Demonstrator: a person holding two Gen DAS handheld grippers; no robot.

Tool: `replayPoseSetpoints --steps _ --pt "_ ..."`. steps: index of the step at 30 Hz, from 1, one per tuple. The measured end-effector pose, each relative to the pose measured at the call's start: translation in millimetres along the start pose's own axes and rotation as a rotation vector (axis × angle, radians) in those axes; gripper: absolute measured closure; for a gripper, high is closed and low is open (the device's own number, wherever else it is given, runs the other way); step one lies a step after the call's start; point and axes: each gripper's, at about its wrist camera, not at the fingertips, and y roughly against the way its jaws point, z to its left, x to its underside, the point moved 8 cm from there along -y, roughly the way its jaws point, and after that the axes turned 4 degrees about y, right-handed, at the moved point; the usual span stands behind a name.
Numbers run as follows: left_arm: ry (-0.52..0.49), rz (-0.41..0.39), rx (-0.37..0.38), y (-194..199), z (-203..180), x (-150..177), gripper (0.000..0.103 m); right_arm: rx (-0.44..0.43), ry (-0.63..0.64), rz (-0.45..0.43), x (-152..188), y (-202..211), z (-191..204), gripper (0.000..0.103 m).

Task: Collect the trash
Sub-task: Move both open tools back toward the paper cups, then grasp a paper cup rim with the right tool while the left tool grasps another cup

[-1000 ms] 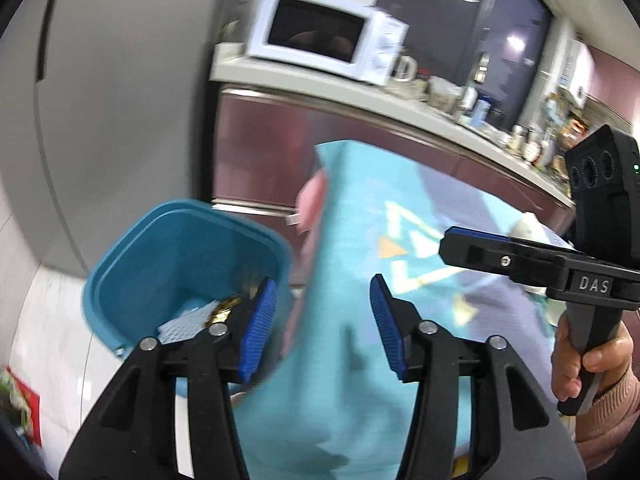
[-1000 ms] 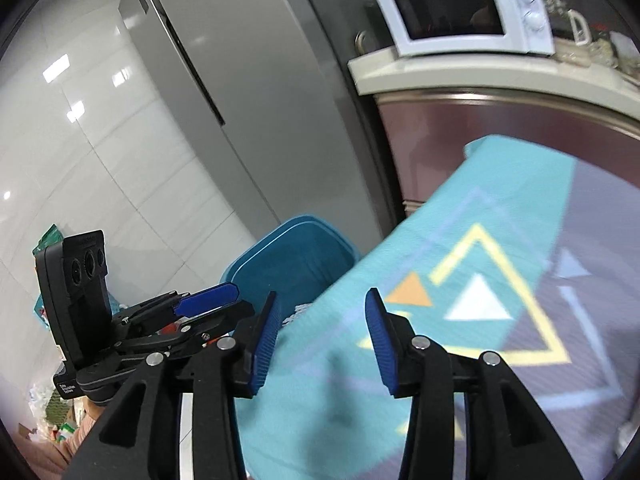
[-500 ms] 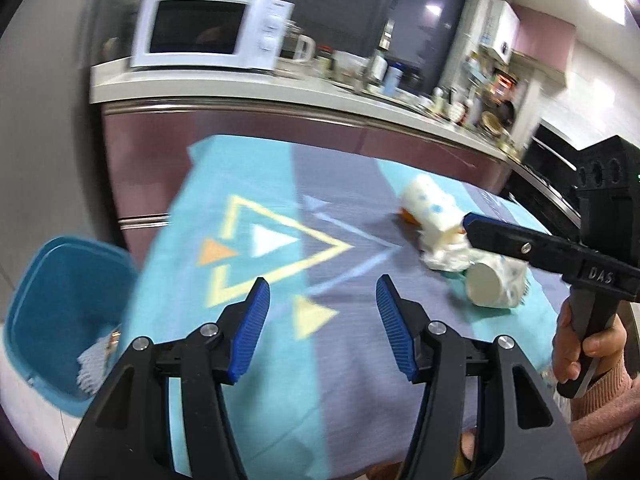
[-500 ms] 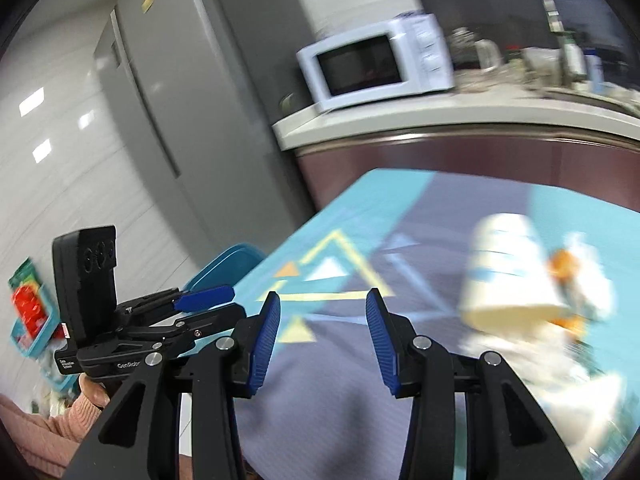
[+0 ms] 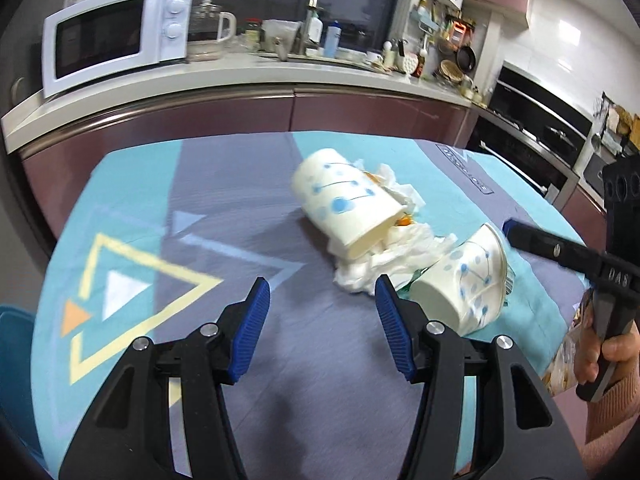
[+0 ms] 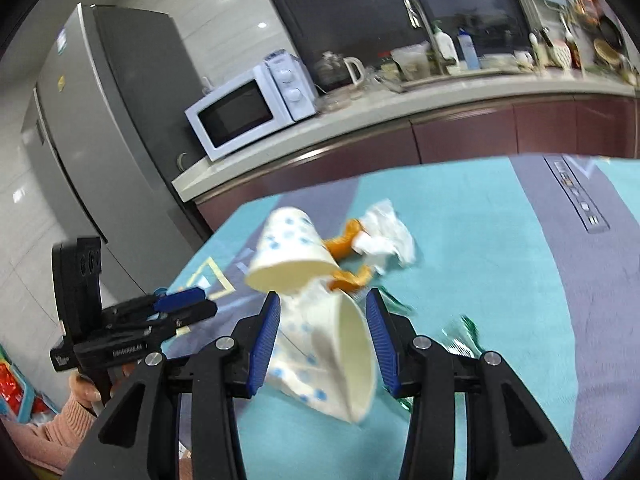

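Observation:
Two white paper cups with blue dots lie on their sides on the table. The far cup (image 5: 346, 200) (image 6: 290, 250) rests on crumpled white tissue (image 5: 384, 260) (image 6: 386, 236) and orange peel (image 6: 344, 242). The near cup (image 5: 464, 284) (image 6: 328, 356) lies between the open jaws of my right gripper (image 6: 326, 334), not squeezed. A green and clear wrapper (image 6: 460, 334) lies beside it. My left gripper (image 5: 322, 322) is open and empty, above the cloth, short of the trash pile.
The table wears a teal and grey cloth (image 5: 160, 240) with triangle shapes. A blue bin (image 5: 12, 340) shows at the left edge below the table. A kitchen counter with a white microwave (image 5: 116, 40) runs behind; a grey fridge (image 6: 100, 140) stands at the left.
Both grippers have swung from the blue bin at the table's left end over to the trash pile. The right gripper now straddles the near cup. Both stay open.

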Motion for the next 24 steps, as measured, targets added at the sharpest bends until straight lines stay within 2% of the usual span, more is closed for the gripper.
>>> replayPoseSetpoints --steps 6,8,13,15,24 --pt "-0.017 0.016 -0.009 -21.4 -17.4 -11.9 0.055 -0.050 -0.036 0.038 18.9 -8.0 -5.8 0.061" --pt "-0.017 0.025 -0.013 -26.3 -19.2 -13.9 0.060 -0.069 -0.035 0.045 22.3 -10.2 -3.7 0.061" --pt "-0.003 0.044 -0.030 -38.3 -20.9 -16.9 0.065 -0.098 -0.027 0.053 27.6 -10.7 1.4 0.061" --pt "0.003 0.055 -0.032 -43.3 -20.6 -16.6 0.073 -0.108 -0.025 0.060 29.2 -12.1 3.6 0.063" --pt "0.044 0.071 -0.024 -53.0 -12.6 -19.1 0.093 -0.128 -0.016 0.083 36.2 -15.4 12.4 0.086"
